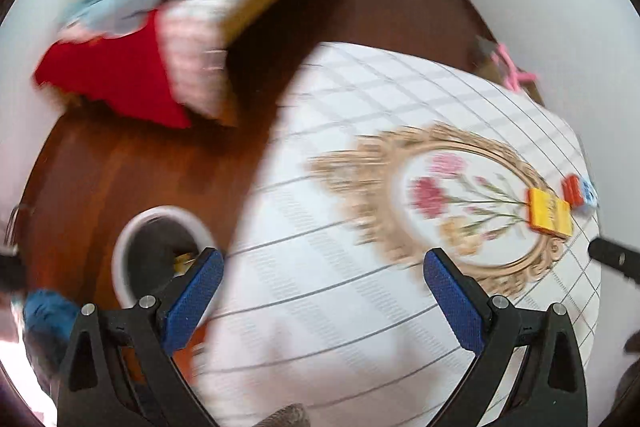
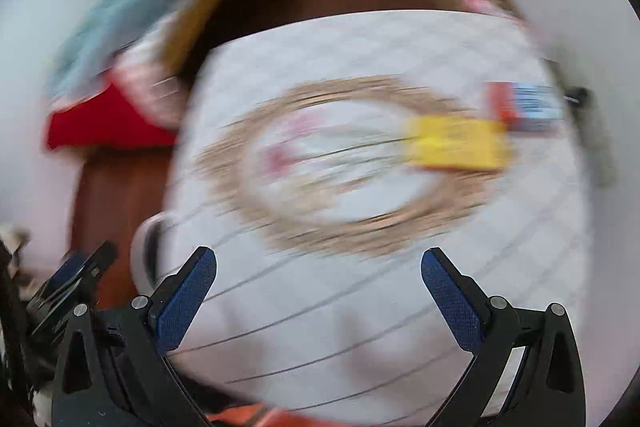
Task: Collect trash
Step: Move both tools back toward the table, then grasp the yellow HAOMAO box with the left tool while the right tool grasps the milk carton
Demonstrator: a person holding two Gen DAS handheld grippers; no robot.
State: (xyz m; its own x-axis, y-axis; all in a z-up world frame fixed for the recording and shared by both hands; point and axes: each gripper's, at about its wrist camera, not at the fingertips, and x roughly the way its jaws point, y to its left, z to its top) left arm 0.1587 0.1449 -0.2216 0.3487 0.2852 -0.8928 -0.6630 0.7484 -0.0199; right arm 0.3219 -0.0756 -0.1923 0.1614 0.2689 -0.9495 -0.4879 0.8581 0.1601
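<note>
the left gripper (image 1: 323, 267) has its blue-padded fingers (image 1: 192, 301) spread wide with nothing between them, and the right gripper (image 2: 319, 265) is the same: fingers (image 2: 185, 301) wide apart, empty. both hover above the white checked cloth on the bench (image 1: 328, 307), pointed forward and downward across it, the left one offset toward the bench's left edge.

the trash looks to be the small boxes on the far right of the cloth: a yellow box (image 2: 456, 143) lying on the edge of the gold floral ring, and just beyond it a red and blue box (image 2: 524, 105), the two touching or nearly so. the white bin (image 1: 160, 259) stands on the brown floor (image 1: 120, 167) just left of the bench, partly behind the left fingers, with something already inside.

risks, as i judge them: both views are heavily smeared, so fast motion could overshoot the boxes. the boxes sit close together near the cloth's edge, so a grab at one may nudge the other off the bench. a low approach could snag the cloth. the boxes are well apart from the bin, so a loose grip might drop one on the way. the bedding (image 1: 168, 27) heaped at upper left is not part of this.
</note>
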